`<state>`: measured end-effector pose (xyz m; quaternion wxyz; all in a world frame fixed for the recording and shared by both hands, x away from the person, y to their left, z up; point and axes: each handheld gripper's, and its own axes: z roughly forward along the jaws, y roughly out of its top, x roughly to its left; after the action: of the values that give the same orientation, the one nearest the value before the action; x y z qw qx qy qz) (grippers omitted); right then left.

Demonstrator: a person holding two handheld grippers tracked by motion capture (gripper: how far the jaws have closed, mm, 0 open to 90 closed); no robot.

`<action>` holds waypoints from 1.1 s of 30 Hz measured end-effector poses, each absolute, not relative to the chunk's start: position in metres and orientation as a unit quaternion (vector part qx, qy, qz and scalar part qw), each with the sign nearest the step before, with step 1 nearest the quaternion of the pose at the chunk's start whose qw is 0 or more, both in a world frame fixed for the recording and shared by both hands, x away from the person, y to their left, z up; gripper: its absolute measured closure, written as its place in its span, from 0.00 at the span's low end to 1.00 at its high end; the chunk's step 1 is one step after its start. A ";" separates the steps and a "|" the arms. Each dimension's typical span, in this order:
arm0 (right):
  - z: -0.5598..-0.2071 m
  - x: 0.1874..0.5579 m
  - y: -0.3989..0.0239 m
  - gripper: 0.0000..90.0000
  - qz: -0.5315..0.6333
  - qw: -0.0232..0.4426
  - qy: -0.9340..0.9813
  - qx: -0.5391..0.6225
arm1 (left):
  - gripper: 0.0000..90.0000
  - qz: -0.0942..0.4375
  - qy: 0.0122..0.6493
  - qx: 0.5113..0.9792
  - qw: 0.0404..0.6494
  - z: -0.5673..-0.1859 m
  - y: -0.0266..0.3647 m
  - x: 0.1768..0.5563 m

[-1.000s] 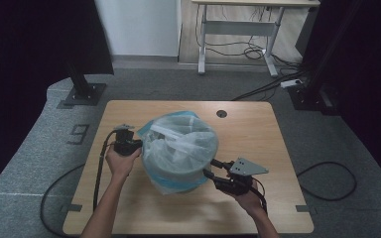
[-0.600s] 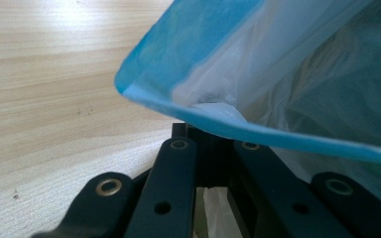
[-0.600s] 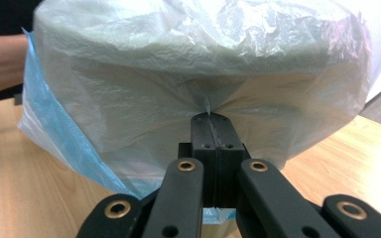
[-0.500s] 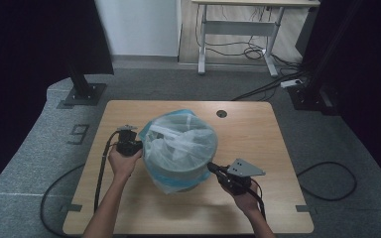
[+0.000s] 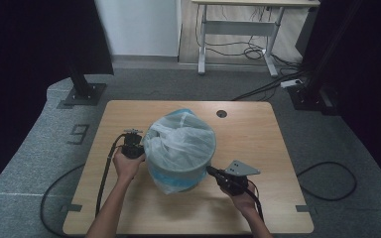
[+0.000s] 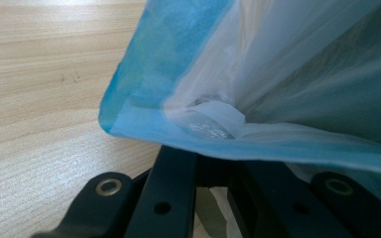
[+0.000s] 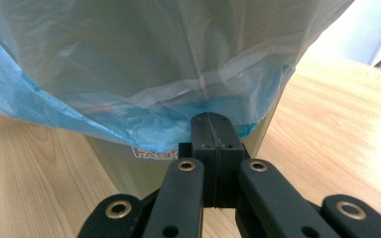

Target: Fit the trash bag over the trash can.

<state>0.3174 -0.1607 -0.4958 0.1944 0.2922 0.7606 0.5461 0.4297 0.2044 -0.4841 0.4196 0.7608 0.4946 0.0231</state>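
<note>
Starting at the near edge of the wooden table (image 5: 129, 218), two forearms come up from the bottom of the high view, each hand wrapped around a gripper. The right gripper (image 5: 211, 171) sits at the lower right of the bin, with its grey three-cornered plate (image 5: 241, 168) on top and a cable trailing back toward the person. In the right gripper view its jaws are pressed tight together, tips right at the hem of the blue bag (image 7: 39, 116). They've just been closing, and it looks like they pinch the bag's lower edge, though I can't see any plastic actually between the pads.

The left gripper (image 5: 140, 148) is a bit further up, against the left side of the bin, cable (image 5: 104, 178) looping down off the table edge. In the left gripper view the jaws are drawn in on the bag's folded edge (image 6: 203, 124), clamped on the thin plastic where blue and clear layers bunch up.

The bin (image 5: 176, 181) itself stands upright near the middle of the table, between the two grippers. The translucent liner (image 5: 181, 141) covers its open top and drapes down over the rim. The bin's greyish wall, with some white lettering, shows under the hem in the right gripper view.

Past the bin there's a small round hole (image 5: 222, 114) in the tabletop near the far edge. Beyond that it's grey carpet, a stand base (image 5: 82, 94) at far left, and a desk frame (image 5: 238, 34) with loose cables at the back.
</note>
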 end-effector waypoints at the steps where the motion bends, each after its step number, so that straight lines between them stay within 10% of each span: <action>1: -0.494 0.316 -0.162 0.99 0.552 0.195 0.757 0.291 | 1.00 0.023 0.494 0.761 0.420 -0.484 0.205 0.429; 4: -0.488 0.307 -0.162 0.76 0.566 0.205 0.747 0.284 | 1.00 0.024 0.492 0.762 0.421 -0.482 0.206 0.427; 10: -0.482 0.284 -0.152 0.69 0.578 0.179 0.758 0.242 | 1.00 0.022 0.490 0.758 0.429 -0.480 0.209 0.422; 33: -0.486 0.276 -0.114 0.65 0.549 0.175 0.796 0.185 | 1.00 0.023 0.489 0.756 0.435 -0.479 0.211 0.415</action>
<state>0.2756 -0.1143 -0.4861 0.1747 0.1853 0.7964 0.5485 0.4146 0.2108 -0.4794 0.4353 0.7556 0.4889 0.0228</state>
